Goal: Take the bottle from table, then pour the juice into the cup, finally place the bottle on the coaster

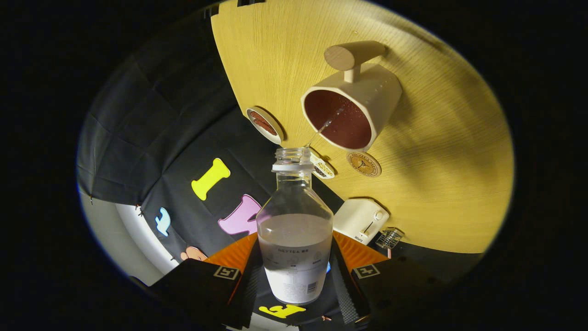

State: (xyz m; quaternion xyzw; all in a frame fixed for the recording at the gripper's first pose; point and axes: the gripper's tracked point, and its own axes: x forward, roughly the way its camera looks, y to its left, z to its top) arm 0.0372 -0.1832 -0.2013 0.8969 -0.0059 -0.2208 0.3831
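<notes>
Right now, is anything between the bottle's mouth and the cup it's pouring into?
Nothing visible. The gripper is shut on the bottle, tilted toward the cup. A thin stream runs from the bottle's open mouth straight into the cup. The coaster lies beside the cup, out of the stream's path.

The bottle's (pixel 295 239) base sits down between the fingers (pixel 345 285), so where the pads press its sides is hidden, though both look tight against it. Its label print is too small to make out. The cup's (pixel 351 108) far wall and foot are out of sight behind its mouth, and the thin stream (pixel 327 124) blurs against the dark inside. A small dish (pixel 321 166) is partly covered by the bottle's neck. The toaster's (pixel 360 220) lower end is hidden behind one finger. A wire thing (pixel 389 238) beside it is too small to tell.
</notes>
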